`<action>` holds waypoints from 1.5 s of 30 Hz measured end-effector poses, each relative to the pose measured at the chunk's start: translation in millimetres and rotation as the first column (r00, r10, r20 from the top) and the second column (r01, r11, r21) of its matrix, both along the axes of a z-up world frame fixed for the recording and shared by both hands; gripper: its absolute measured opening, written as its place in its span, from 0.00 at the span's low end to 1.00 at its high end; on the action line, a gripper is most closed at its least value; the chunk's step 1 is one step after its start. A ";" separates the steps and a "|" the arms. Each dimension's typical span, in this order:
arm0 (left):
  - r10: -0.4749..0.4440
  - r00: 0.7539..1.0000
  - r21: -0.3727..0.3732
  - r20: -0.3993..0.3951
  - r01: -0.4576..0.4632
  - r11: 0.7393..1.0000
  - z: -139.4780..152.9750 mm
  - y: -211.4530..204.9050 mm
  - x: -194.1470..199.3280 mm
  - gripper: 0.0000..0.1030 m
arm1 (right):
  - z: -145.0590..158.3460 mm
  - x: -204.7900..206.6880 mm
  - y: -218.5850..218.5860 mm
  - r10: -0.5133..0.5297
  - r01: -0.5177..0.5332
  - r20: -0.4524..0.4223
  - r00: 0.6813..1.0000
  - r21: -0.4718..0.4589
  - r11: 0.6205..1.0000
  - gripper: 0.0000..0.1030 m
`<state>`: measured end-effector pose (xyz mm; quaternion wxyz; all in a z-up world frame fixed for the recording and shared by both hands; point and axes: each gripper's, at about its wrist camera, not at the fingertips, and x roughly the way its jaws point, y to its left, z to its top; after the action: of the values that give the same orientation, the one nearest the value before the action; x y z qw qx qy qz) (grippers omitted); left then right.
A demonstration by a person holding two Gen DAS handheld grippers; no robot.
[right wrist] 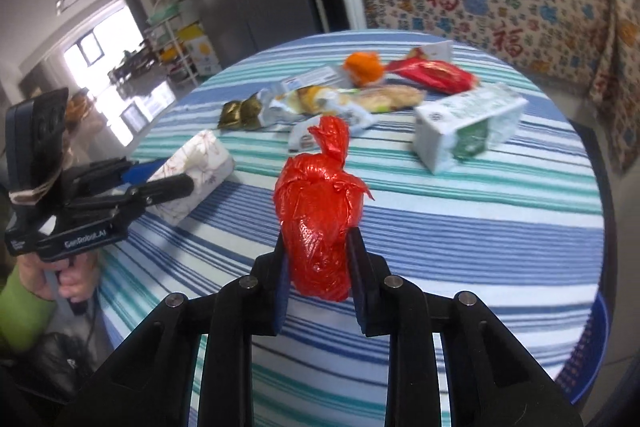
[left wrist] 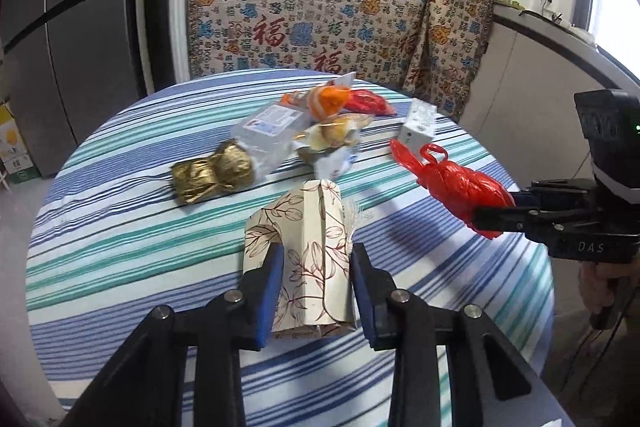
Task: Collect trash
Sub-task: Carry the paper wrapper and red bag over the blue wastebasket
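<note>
My left gripper [left wrist: 316, 267] is shut on a cream tissue pack with brown leaf print [left wrist: 308, 251], held over the striped table; it also shows in the right wrist view [right wrist: 196, 171]. My right gripper [right wrist: 316, 259] is shut on a knotted red plastic bag [right wrist: 320, 215], lifted above the table; the bag also shows in the left wrist view [left wrist: 460, 187]. More trash lies on the far half of the table: a gold foil wrapper [left wrist: 212, 173], a clear plastic wrapper [left wrist: 268, 131], snack wrappers [left wrist: 332, 139], an orange peel [left wrist: 328, 101], a red packet [left wrist: 368, 103] and a white-green carton [right wrist: 468, 125].
The round table has a blue, teal and white striped cloth [left wrist: 120, 227]. A patterned cloth hangs over the counter behind [left wrist: 304, 15], with pots on top. A grey fridge [left wrist: 72, 27] stands at the left. A blue basket rim [right wrist: 592, 347] shows past the table's right edge.
</note>
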<state>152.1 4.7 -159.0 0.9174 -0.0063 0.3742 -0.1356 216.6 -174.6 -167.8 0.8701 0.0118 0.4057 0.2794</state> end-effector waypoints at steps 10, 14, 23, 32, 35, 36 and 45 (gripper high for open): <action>-0.146 0.989 -0.090 -0.026 0.143 0.986 29.0 -101.4 15.2 0.33 | 26.9 -27.6 -133.3 -0.326 0.323 0.022 0.945 0.090 0.942 0.25; -0.244 0.970 -0.107 -0.017 0.241 0.965 41.4 -165.3 28.0 0.33 | 29.8 -29.6 -207.4 -0.512 0.512 -0.021 0.859 0.055 0.857 0.25; -0.392 0.917 -0.125 -0.077 0.381 0.916 23.0 -299.0 73.0 0.33 | 20.5 -3.3 -311.1 -0.666 0.662 -0.060 0.744 -0.074 0.746 0.25; -0.429 0.892 -0.106 -0.144 0.417 0.903 -26.8 -385.9 91.9 0.33 | -32.9 5.3 -370.8 -0.706 0.714 -0.183 0.685 -0.027 0.700 0.25; -0.422 0.889 -0.109 -0.180 0.408 0.906 -47.2 -403.4 100.8 0.34 | -38.8 3.7 -380.3 -0.708 0.716 -0.207 0.675 -0.046 0.697 0.25; -0.420 0.886 -0.118 -0.197 0.404 0.907 -53.4 -407.5 106.1 0.34 | -41.5 3.5 -383.8 -0.710 0.718 -0.217 0.670 -0.054 0.694 0.25; -0.403 0.880 -0.133 -0.251 0.381 0.915 -84.3 -422.6 130.7 0.34 | -59.9 2.5 -398.6 -0.722 0.729 -0.270 0.637 -0.092 0.678 0.26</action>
<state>282.8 -417.9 -243.3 0.8094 0.0146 0.4849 -0.3310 219.2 -573.2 -227.7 0.8408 0.2248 0.4837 -0.0925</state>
